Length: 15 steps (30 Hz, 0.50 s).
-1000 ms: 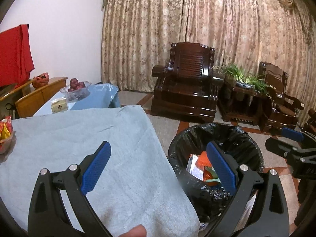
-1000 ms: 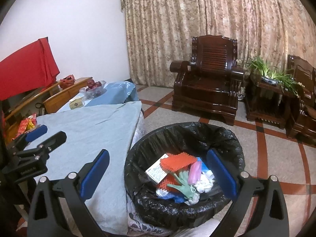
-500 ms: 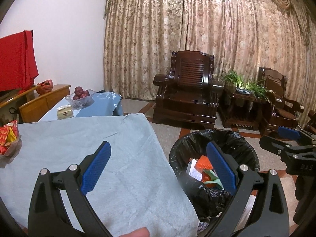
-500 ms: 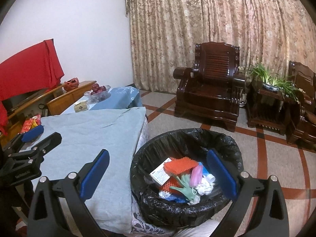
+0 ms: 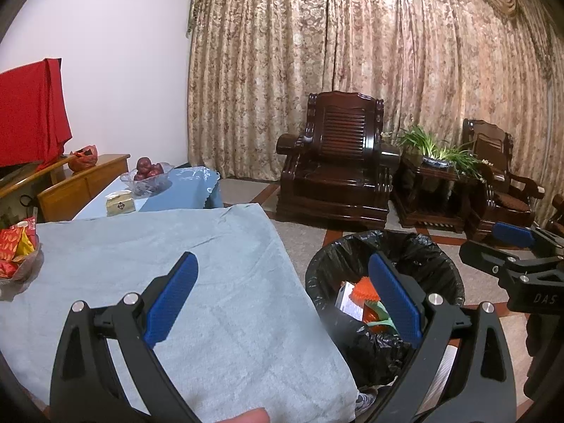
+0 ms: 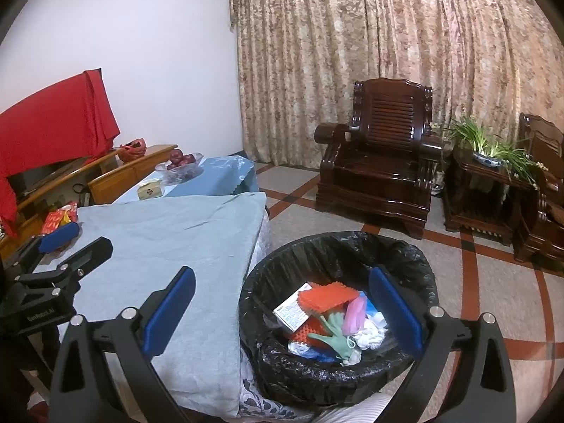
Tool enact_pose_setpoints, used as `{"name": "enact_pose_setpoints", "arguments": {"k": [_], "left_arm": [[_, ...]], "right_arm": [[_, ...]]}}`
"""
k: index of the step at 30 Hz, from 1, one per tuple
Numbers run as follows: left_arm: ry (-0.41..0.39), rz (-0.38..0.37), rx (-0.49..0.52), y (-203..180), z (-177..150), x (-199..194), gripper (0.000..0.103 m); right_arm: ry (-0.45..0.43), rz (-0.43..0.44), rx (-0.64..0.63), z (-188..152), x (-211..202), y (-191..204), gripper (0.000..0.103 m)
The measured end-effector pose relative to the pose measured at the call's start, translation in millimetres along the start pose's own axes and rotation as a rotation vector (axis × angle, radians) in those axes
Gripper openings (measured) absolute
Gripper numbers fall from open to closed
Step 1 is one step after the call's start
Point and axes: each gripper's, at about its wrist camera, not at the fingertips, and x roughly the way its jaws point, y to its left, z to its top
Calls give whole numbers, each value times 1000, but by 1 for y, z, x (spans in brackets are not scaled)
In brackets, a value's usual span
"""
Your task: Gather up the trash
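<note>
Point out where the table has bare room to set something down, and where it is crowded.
The grey cloth is bare across its middle and near edge, from the snack packets at its left to the edge beside the trash bin. Both claws are open and empty. The crowded spots are the bin's inside and the far blue cloth with its fruit bowl.

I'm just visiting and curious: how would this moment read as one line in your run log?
left hand-held gripper: open, empty | right hand-held gripper: open, empty | trash bin: holds trash, beside table | tabletop: no trash visible
</note>
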Motion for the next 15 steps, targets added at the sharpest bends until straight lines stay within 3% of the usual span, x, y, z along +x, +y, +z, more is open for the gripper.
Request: {"name": "enact_pose_setpoints", "arguments": {"k": [15], "left_arm": [[2, 2, 0, 2, -2, -1, 95]], "right_arm": [[2, 2, -1, 0, 0, 2, 97]]}}
